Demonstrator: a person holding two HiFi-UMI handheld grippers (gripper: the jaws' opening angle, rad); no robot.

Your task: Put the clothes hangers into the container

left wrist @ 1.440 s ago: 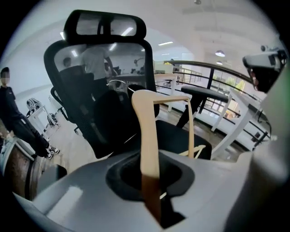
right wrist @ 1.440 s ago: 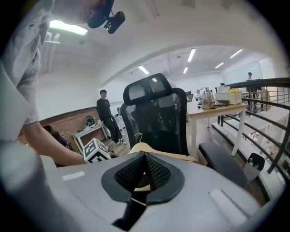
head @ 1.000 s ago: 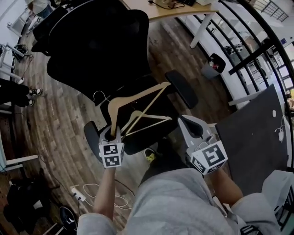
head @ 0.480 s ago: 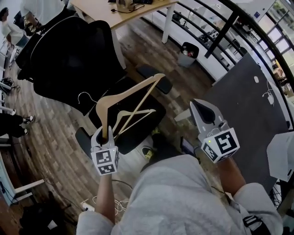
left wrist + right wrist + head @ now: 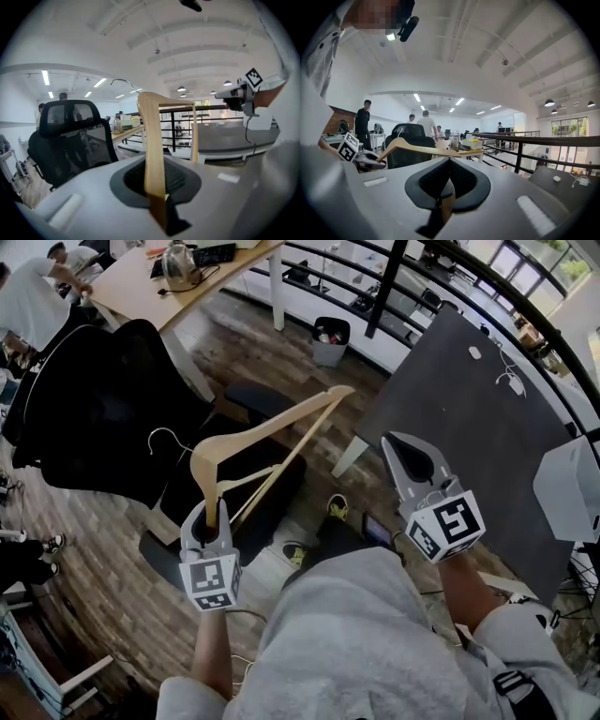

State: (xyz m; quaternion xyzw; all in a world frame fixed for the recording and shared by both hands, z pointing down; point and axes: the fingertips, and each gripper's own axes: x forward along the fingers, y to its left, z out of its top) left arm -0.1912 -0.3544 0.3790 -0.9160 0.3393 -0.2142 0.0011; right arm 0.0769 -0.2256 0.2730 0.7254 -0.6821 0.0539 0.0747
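My left gripper (image 5: 208, 521) is shut on the end of a pale wooden clothes hanger (image 5: 272, 427) and holds it up in front of me. Its wire hook (image 5: 159, 437) points left and its long arm reaches up to the right. A second wooden arm (image 5: 255, 477) shows just below it, seemingly another hanger in the same grip. In the left gripper view the hanger (image 5: 151, 140) rises straight out of the closed jaws. My right gripper (image 5: 411, 457) is shut and holds nothing, level with the left one and beside the dark table (image 5: 487, 437).
A black office chair (image 5: 94, 418) stands to the left under the hangers. A white box (image 5: 570, 486) sits at the right edge by the dark table. Beyond are a wooden desk (image 5: 178, 282), a small waste bin (image 5: 330, 341) and a black railing. People stand at the far left.
Both grippers have swung away from the chair toward the dark table and risen a little. The left one still grips the hangers; the right stays shut and empty.
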